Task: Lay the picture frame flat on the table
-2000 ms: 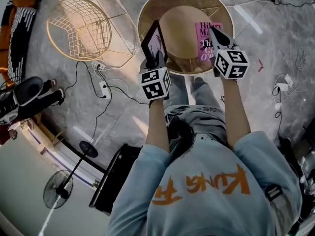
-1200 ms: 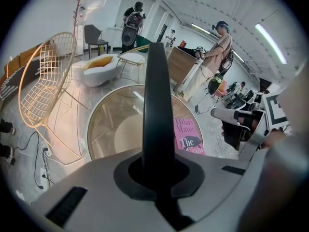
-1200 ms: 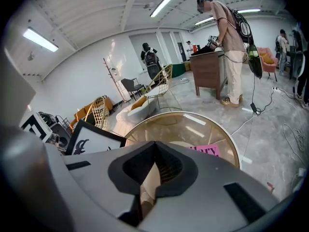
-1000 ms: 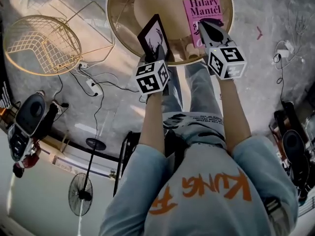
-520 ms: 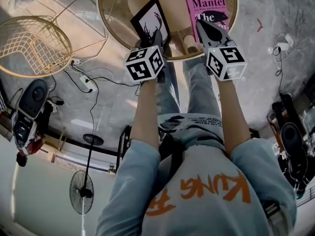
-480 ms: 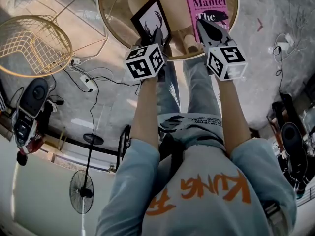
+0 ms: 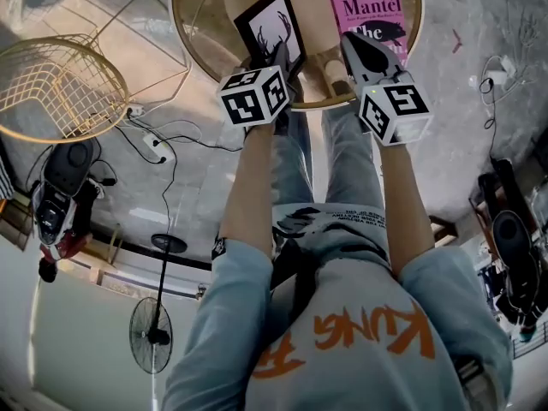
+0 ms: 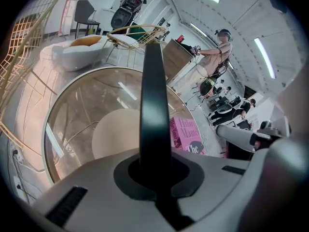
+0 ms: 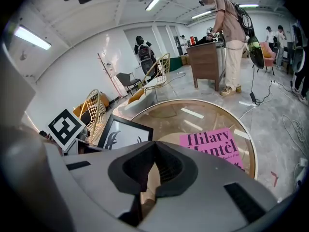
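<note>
The picture frame is black with a white deer print. It leans tilted over the near part of the round glass table. My left gripper is shut on the frame's lower edge. In the left gripper view the frame shows edge-on as a dark bar rising from between the jaws of the left gripper. My right gripper hovers shut and empty over the table's near rim, right of the frame. From the right gripper, the frame lies to the left.
A pink book lies flat on the table, right of the frame and just beyond the right gripper. A gold wire chair stands on the floor at left, with cables and a power strip nearby. A person stands at a desk far off.
The frame has tipped back, so more of its printed face shows from above. The left gripper has moved forward over the table's rim with it. The right gripper has barely shifted.
</note>
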